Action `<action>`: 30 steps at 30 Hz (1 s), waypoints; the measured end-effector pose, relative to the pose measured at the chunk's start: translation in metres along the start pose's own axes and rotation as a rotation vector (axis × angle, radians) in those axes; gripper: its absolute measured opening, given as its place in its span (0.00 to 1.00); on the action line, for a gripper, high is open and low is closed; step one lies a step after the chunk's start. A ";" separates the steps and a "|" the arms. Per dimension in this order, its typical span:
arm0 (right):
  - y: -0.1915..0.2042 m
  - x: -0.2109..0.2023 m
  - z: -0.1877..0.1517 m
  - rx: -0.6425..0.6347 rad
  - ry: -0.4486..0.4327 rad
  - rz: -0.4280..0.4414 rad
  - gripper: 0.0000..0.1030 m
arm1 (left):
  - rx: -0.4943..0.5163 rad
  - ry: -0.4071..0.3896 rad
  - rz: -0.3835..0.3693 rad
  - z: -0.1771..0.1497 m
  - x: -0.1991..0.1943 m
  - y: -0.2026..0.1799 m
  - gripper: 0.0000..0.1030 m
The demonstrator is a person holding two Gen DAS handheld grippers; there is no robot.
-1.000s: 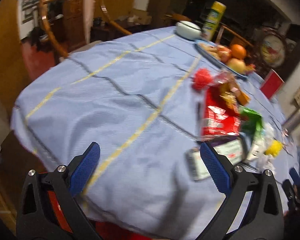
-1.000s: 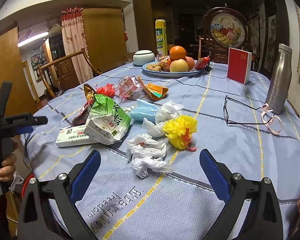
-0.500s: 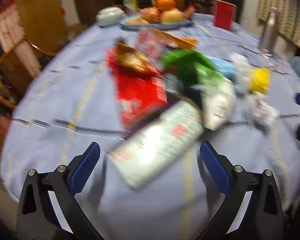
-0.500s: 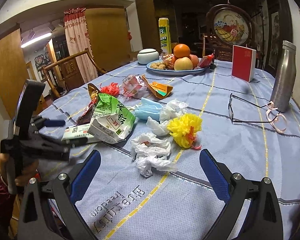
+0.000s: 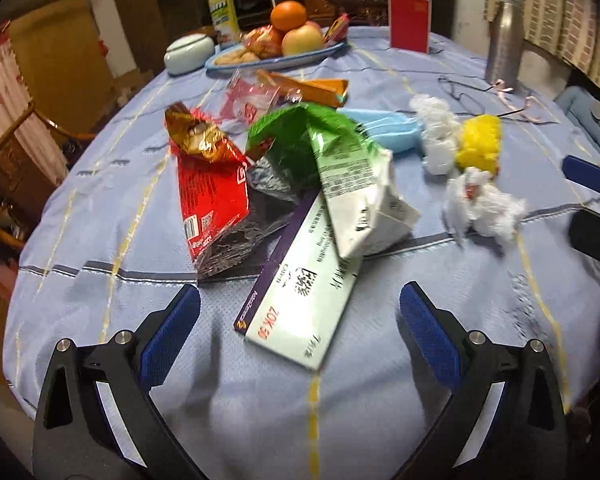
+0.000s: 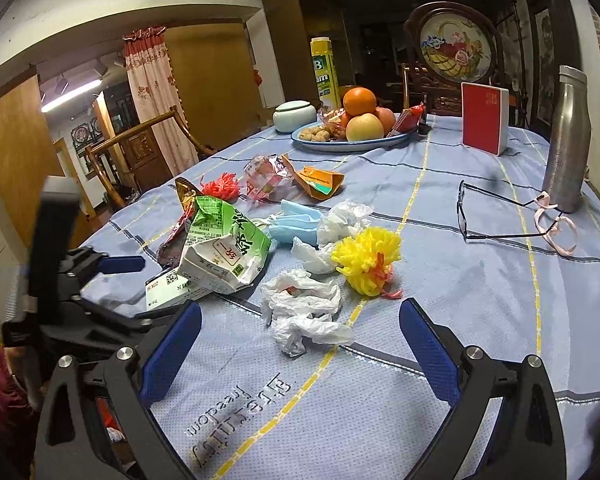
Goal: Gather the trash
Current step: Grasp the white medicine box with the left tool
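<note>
Trash lies in a pile on the blue tablecloth (image 5: 100,216). A flat white and purple box (image 5: 304,304) lies nearest my left gripper (image 5: 300,312), which is open and empty just short of it. A green and white carton (image 5: 340,176) rests on the box. A red snack bag (image 5: 212,192) lies left of the carton. My right gripper (image 6: 300,336) is open and empty, just short of crumpled white tissue (image 6: 300,304). A yellow pom-pom (image 6: 366,260) and blue face masks (image 6: 296,224) lie beyond it. My left gripper also shows in the right wrist view (image 6: 120,280).
A fruit plate (image 6: 352,144), a white lidded jar (image 6: 294,116), a yellow can (image 6: 324,72), a red box (image 6: 484,118) and a steel bottle (image 6: 566,140) stand at the far side. Glasses (image 6: 496,216) lie at the right. Wooden chairs (image 6: 140,152) stand left of the table.
My left gripper has swung right from the bare left part of the table to face the trash pile and closed in on the white box. My right gripper has barely moved.
</note>
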State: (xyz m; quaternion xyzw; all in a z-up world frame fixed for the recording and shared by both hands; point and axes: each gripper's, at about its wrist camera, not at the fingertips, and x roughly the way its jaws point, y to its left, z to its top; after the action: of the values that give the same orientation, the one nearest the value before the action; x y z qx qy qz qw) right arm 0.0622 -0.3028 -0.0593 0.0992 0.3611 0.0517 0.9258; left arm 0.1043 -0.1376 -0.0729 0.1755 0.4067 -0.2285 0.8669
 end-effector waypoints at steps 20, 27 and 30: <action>-0.012 0.006 0.001 0.085 0.029 0.012 0.94 | -0.193 -0.112 -0.022 -0.055 -0.074 0.046 0.51; -0.006 0.008 0.000 0.042 0.039 -0.024 0.94 | -0.210 -0.074 -0.015 -0.069 -0.061 0.041 0.81; -0.004 0.008 0.000 0.028 0.040 -0.029 0.94 | -0.220 -0.067 -0.025 -0.066 -0.055 0.040 0.82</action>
State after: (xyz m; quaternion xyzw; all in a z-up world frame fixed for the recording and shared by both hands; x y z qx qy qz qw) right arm 0.0678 -0.3050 -0.0655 0.1059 0.3817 0.0351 0.9175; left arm 0.0536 -0.0584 -0.0653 0.0665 0.4024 -0.1991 0.8911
